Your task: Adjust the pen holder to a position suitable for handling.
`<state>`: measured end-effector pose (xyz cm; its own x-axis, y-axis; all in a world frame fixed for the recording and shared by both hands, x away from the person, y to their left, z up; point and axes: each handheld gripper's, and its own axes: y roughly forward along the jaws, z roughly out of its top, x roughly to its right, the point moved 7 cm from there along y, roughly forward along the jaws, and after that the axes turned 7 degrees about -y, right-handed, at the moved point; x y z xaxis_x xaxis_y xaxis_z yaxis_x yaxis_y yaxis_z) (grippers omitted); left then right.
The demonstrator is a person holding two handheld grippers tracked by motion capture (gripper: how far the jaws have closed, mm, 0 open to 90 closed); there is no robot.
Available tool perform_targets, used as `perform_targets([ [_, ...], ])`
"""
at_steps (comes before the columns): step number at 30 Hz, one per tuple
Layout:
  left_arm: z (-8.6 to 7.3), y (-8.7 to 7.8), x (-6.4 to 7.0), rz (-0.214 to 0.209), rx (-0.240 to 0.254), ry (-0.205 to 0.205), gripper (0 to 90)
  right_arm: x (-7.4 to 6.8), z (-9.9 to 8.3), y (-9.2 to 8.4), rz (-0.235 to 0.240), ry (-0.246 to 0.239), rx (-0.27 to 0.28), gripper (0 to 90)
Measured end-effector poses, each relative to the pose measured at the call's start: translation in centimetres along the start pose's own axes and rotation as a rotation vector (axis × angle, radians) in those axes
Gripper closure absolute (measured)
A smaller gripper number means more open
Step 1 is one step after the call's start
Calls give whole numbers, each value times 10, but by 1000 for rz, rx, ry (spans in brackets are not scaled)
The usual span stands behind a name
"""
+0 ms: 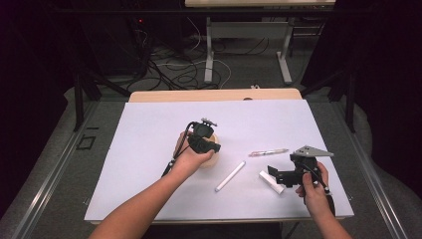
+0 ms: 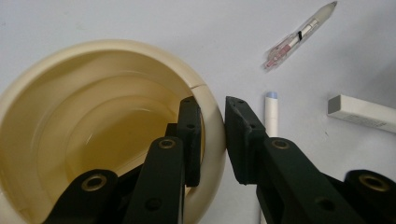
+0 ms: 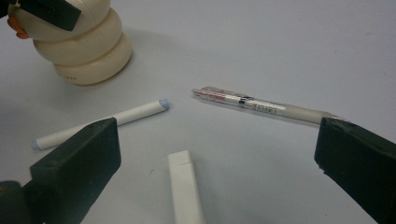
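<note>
1. High view: left gripper [image 1: 211, 143] sits over the cream holder [image 1: 213, 158] on the white table [image 1: 149, 144].
2. Its jaws pinch the holder's rim, one inside, one outside.
3. Right gripper [image 1: 271, 172] hovers wide open, empty, over the white eraser [image 1: 271, 182].

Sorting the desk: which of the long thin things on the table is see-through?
The clear pen, farthest from the person; the white stick and white bar are opaque.

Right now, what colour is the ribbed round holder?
Cream holder, clearest in the left gripper view.
</note>
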<state>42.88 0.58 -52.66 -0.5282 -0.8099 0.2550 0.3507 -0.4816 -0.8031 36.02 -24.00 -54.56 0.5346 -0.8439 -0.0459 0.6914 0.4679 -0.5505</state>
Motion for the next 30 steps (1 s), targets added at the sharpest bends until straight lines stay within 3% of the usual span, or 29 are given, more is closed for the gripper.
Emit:
perform_targets([
  [7,-1,-1,-1,-11,9,-3,751,0,0,0,-3,-2,0,2],
  [20,-2,-3,0,-46,26,38,633,0,0,-1,-1,1,0,2],
  [30,0,-5,0,-38,101,59,536,0,0,-1,-2,1,0,2],
])
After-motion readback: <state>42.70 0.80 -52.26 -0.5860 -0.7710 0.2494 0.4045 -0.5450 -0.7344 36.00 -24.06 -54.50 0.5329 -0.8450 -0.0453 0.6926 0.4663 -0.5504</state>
